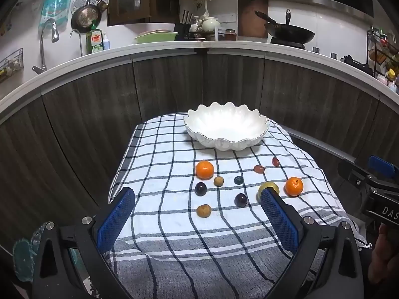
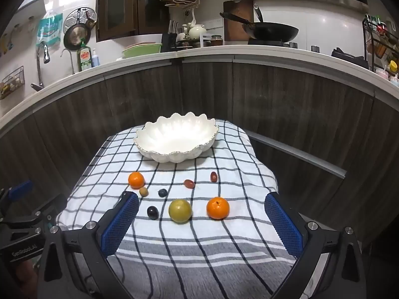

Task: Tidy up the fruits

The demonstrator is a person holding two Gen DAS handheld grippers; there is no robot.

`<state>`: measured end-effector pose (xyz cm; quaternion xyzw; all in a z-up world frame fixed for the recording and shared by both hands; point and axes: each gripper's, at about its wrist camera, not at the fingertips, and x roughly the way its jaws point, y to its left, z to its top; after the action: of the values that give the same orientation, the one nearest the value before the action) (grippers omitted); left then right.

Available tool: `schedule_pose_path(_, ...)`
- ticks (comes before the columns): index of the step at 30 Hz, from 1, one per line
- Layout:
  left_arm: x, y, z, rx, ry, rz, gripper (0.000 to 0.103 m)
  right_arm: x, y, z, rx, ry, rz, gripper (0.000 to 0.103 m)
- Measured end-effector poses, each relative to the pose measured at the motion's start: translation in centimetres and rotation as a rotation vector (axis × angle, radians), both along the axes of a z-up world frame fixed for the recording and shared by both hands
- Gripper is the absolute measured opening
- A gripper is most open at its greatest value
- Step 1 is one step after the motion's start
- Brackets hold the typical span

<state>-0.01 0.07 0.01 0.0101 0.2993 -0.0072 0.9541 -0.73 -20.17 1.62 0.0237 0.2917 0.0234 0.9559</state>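
A white scalloped bowl [image 1: 225,129] [image 2: 175,139] stands empty at the far end of a checked cloth [image 1: 162,174] [image 2: 224,236]. In front of it lie several small fruits: two oranges [image 1: 204,170] [image 1: 294,186] [image 2: 217,207] [image 2: 136,180], a yellow-green fruit [image 2: 180,210] [image 1: 270,186], dark plums [image 1: 200,188] [image 1: 241,199] [image 2: 152,212], tan fruits [image 1: 204,210] [image 1: 218,181] and red dates [image 1: 259,169] [image 2: 214,176]. My left gripper [image 1: 198,196] is open above the near fruits, holding nothing. My right gripper [image 2: 202,200] is open too, the yellow-green fruit and an orange lying beyond its fingers.
The cloth covers a small table in front of dark wood cabinet doors [image 1: 169,84]. Above runs a white counter [image 1: 224,46] with a wok [image 1: 289,35], green tub and dish soap. A person's hand [image 1: 384,251] holds the right gripper's handle at the right edge.
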Motion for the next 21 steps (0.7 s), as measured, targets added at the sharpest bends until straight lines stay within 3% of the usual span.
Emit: schedule_pose_path(21,-0.03,-0.13,-0.13,0.008,0.002,-0.007,0.103,-0.24,-0.01,-0.16,-0.002,-0.011,-0.001,0.102)
